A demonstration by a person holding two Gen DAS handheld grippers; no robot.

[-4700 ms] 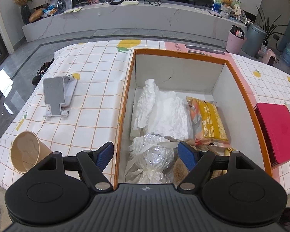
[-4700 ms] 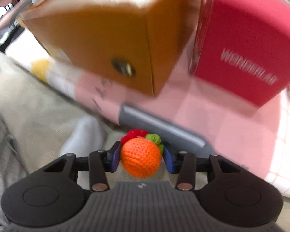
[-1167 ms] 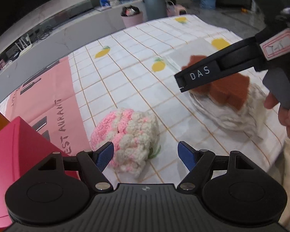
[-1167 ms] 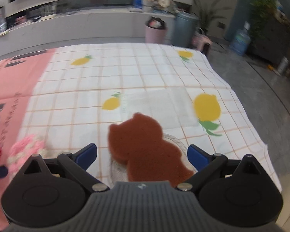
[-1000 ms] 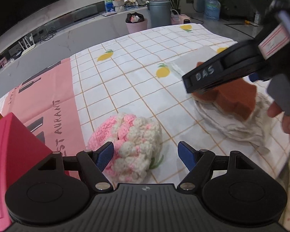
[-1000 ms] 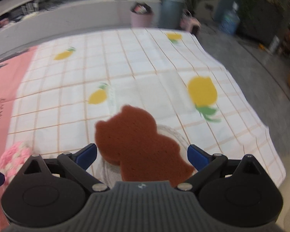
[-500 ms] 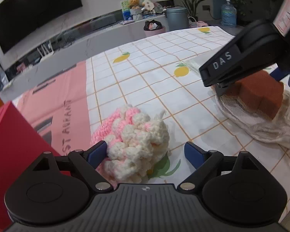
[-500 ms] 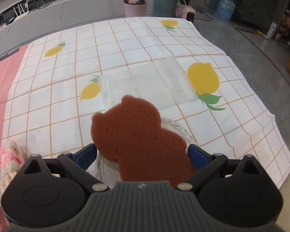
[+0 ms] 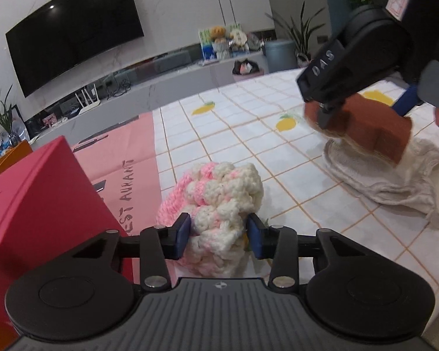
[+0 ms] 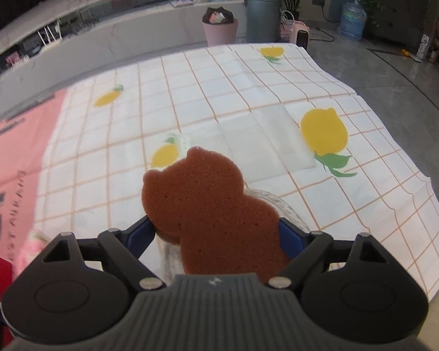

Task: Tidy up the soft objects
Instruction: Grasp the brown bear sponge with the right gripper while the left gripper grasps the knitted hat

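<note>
My left gripper [image 9: 218,235] is shut on a pink and white crocheted ball [image 9: 219,193] that rests on the tablecloth. My right gripper [image 10: 216,234] is shut on a brown bear-shaped sponge [image 10: 207,204], its blue pads pressing both sides. In the left wrist view the right gripper [image 9: 363,108] holds the sponge [image 9: 365,128] just above a crumpled white cloth [image 9: 395,175]. The cloth's edge shows under the sponge in the right wrist view [image 10: 281,207].
A red box [image 9: 29,204] stands close on the left of the crocheted ball. The checked lemon tablecloth [image 10: 219,102] has a pink printed strip [image 9: 123,152] on its left part. A clear plastic sheet [image 10: 248,140] lies beyond the sponge. The table edge [image 10: 424,204] runs at the right.
Both grippers have closed: the left onto the crocheted ball, the right onto the brown sponge. The left gripper has dropped lower and closer to the ball.
</note>
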